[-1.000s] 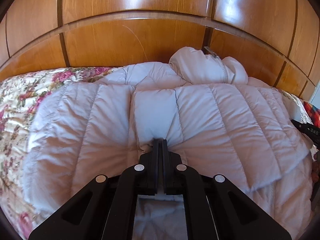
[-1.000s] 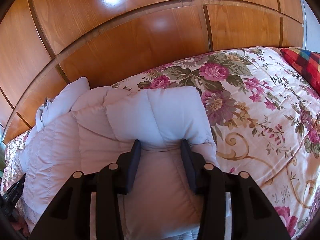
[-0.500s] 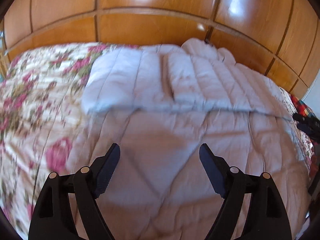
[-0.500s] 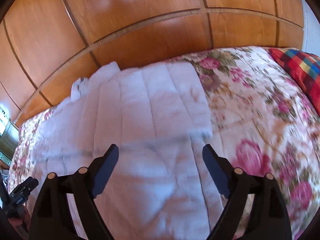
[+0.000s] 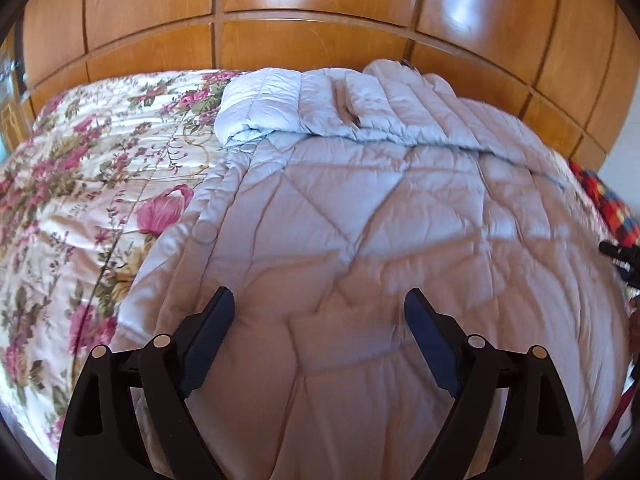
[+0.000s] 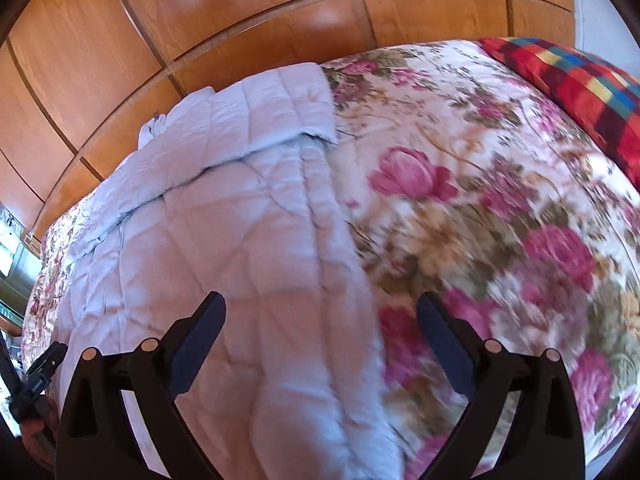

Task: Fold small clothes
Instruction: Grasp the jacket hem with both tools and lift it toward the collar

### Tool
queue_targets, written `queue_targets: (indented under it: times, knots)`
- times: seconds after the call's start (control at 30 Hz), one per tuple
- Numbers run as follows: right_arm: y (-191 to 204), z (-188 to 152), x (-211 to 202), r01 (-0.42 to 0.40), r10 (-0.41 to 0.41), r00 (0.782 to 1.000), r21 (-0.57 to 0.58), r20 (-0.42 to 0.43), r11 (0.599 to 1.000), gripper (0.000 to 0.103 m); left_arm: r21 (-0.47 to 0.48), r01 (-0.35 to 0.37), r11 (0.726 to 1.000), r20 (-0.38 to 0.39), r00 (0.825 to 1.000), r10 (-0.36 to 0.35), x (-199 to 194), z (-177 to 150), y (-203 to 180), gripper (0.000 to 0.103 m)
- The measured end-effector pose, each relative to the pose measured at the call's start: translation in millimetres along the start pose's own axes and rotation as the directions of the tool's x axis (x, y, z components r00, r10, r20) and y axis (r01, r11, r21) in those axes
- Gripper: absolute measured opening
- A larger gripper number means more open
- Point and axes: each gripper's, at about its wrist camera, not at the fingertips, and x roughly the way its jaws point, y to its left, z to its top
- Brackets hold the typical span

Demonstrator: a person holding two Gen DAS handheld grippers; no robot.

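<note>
Jacket: a pale quilted jacket (image 5: 360,220) lies flat on the bed, on the flowered bedspread (image 5: 80,184). Its far part is folded over toward the near part, so a doubled band (image 5: 320,108) runs across the far end, close to the wooden panels (image 5: 312,4).
Jacket edge: in the right wrist view the right side edge of the jacket (image 6: 224,240) runs between the two fingers, with bedspread (image 6: 500,208) to the right of it.
Left tool (image 5: 319,332): released, its jaws are opening; it hovers over the near part of the jacket and nothing is grasped between the fingers.
Right tool (image 6: 320,336): released, its jaws are opening wide; it is above the jacket edge and holds nothing.
Cushion: a red checked cushion (image 6: 580,84) lies at the far right of the bed, well apart from the jacket.
Sharpness: the right wrist view is blurred on the near bedspread.
</note>
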Motion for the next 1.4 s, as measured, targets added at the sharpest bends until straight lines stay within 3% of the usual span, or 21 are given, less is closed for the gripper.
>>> queue_targets:
  times: [0.17,0.4,0.5,0.63,0.77,1.13,1.2,1.27,1.33,1.4]
  knots:
    - [-23.2,-9.8,-15.5,-0.108,0.109,0.994,0.066,-0.013,0.992,0.096,0.007,0.012,1.000,0.035,0.999,-0.012,-20.5,-6.8,6.2,0.086]
    - [-30.2,-26.3,-28.8,-0.205,0.206,0.978,0.047,-0.031,0.978,0.096,-0.095,-0.013,0.995,0.071,0.997,0.020,-51.6,-14.3,53.3,0.088]
    - [-31.2,-31.6,-34.8,-0.237,0.238,0.971,0.033,-0.032,0.971,0.095,-0.161,0.041,0.986,0.056,0.998,-0.032,-58.0,-22.0,76.3,0.088]
    - [-41.6,-39.2,-39.3,-0.318,0.323,0.945,0.094,-0.045,0.943,0.083,-0.210,0.101,0.973,0.034,0.995,-0.095,-59.7,-37.4,85.5,0.087]
    - [-49.5,-48.0,-40.0,-0.359,0.369,0.926,0.121,-0.073,0.925,0.075,-0.199,0.105,0.974,-0.054,0.991,-0.118,-45.8,-49.2,81.4,0.075]
    - [-38.9,-76.2,-47.5,-0.445,0.445,0.883,0.036,-0.147,0.895,0.075,-0.176,0.113,0.978,-0.096,0.987,-0.131,-49.4,-59.4,73.6,0.061]
    - [-34.4,-82.5,-48.1,-0.464,0.460,0.873,0.011,-0.163,0.886,0.075,-0.183,0.127,0.975,-0.103,0.984,-0.148,-52.5,-61.5,74.4,0.057]
    - [-31.8,-87.5,-48.0,-0.478,0.470,0.865,-0.004,-0.173,0.878,0.074,-0.187,0.137,0.973,-0.114,0.980,-0.160,-56.3,-64.8,75.1,0.046]
    - [-29.4,-91.2,-48.2,-0.485,0.475,0.862,-0.021,-0.177,0.874,0.072,-0.177,0.129,0.976,-0.129,0.980,-0.153,-58.8,-69.2,71.6,0.042]
    - [-29.9,-93.5,-47.6,-0.512,0.501,0.844,-0.006,-0.190,0.859,0.068,-0.152,0.125,0.980,-0.146,0.978,-0.148,-60.9,-74.4,64.8,0.042]
